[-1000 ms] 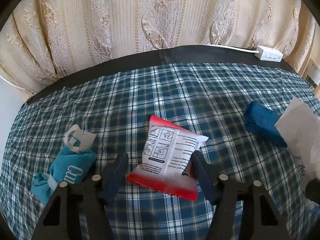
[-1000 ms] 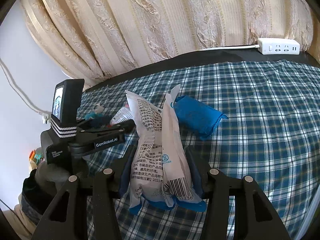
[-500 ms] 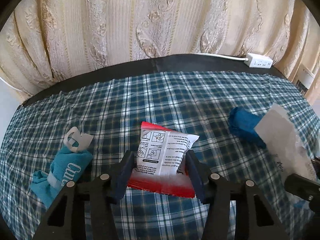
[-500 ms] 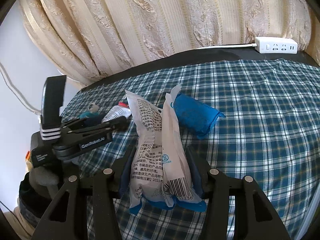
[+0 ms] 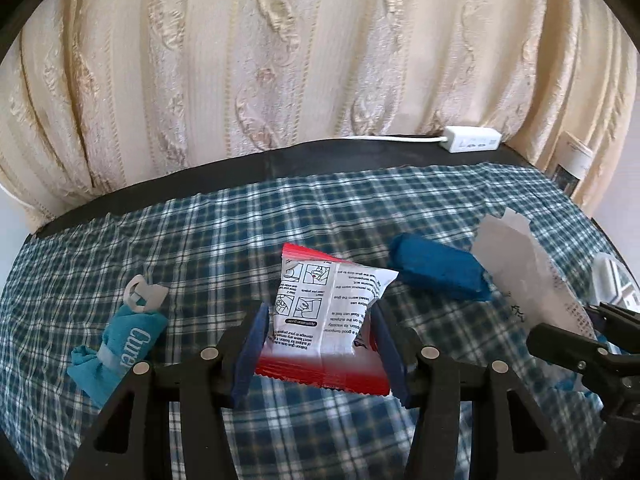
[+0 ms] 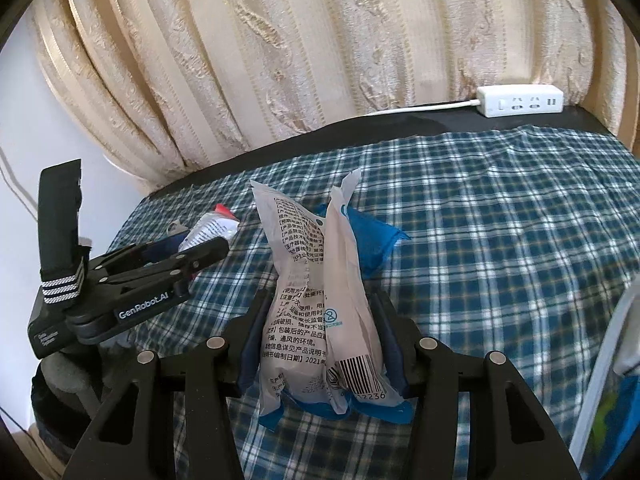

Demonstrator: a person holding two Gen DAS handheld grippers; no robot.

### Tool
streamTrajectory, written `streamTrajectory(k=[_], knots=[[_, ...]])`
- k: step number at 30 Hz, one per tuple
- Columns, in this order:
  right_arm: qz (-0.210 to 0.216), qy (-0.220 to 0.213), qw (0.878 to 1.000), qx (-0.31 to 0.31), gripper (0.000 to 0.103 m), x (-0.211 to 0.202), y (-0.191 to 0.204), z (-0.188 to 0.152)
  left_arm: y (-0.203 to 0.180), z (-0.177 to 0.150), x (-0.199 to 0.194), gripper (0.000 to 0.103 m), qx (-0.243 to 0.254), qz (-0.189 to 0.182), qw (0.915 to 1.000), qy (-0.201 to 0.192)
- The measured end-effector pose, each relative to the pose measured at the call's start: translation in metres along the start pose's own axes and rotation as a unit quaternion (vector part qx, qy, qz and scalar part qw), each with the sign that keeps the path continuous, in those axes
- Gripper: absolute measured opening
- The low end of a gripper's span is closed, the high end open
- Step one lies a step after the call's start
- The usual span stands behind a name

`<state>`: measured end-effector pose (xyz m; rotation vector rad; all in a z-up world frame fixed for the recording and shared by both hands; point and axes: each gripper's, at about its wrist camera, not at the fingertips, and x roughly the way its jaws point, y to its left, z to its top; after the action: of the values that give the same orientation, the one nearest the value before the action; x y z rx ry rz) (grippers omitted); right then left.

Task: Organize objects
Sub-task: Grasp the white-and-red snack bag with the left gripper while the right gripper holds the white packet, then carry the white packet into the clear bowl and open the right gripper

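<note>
So the left gripper (image 5: 320, 344) has its jaws squeezed in on a red-and-white sachet (image 5: 328, 312), one blue pad flat against each side, white printed face up with little instruction drawings on it and the red sealed edge hanging toward the camera. It looks lifted a bit clear of the plaid cloth (image 5: 280, 224), though I can't say for sure.

The right gripper (image 6: 320, 344) is doing the same thing with a white pouch (image 6: 316, 300): jaws narrowed onto it, pouch standing upright between the pads, black printed text and a barcode near the bottom, blue trim along the lower edge.

Going outward in the left wrist view: at about 9 o'clock from the sachet there's a teal rolled cloth (image 5: 120, 348) lying on the plaid, with a grey plastic hang tab at its top end. At about 2 o'clock sits a dark blue bundle (image 5: 440, 272), just beside the white pouch, which pokes in from the right edge along with the other gripper's black frame.

In the right wrist view that same blue bundle is right behind the pouch, partly hidden by it. The left gripper comes in from 9 o'clock, with its sachet showing near its tip.

The plaid cloth covers a dark desk (image 6: 400, 128). Far back at 1 o'clock a white power strip (image 6: 520, 100) rests on the bare dark edge, its cord running left. Cream patterned curtain (image 6: 320, 40) fills everything behind.
</note>
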<state>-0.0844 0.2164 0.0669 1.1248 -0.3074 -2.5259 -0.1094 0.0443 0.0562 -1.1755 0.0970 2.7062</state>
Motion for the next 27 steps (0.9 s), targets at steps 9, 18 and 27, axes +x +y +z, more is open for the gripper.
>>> streamTrajectory(k=[9, 18, 27], knots=[[-0.02, -0.017, 0.999, 0.02, 0.052, -0.026, -0.011, -0.013, -0.022, -0.003, -0.012, 0.056, 0.021, -0.024, 0.9995, -0.007], [-0.057, -0.043, 0.995, 0.065, 0.052, -0.061, -0.042, -0.029, -0.04, -0.007, -0.015, 0.056, 0.038, -0.041, 0.9985, -0.003], [-0.103, -0.078, 0.986, 0.109, 0.052, -0.104, -0.078, -0.043, -0.048, -0.012, -0.016, 0.056, 0.047, -0.048, 0.9977, 0.0]])
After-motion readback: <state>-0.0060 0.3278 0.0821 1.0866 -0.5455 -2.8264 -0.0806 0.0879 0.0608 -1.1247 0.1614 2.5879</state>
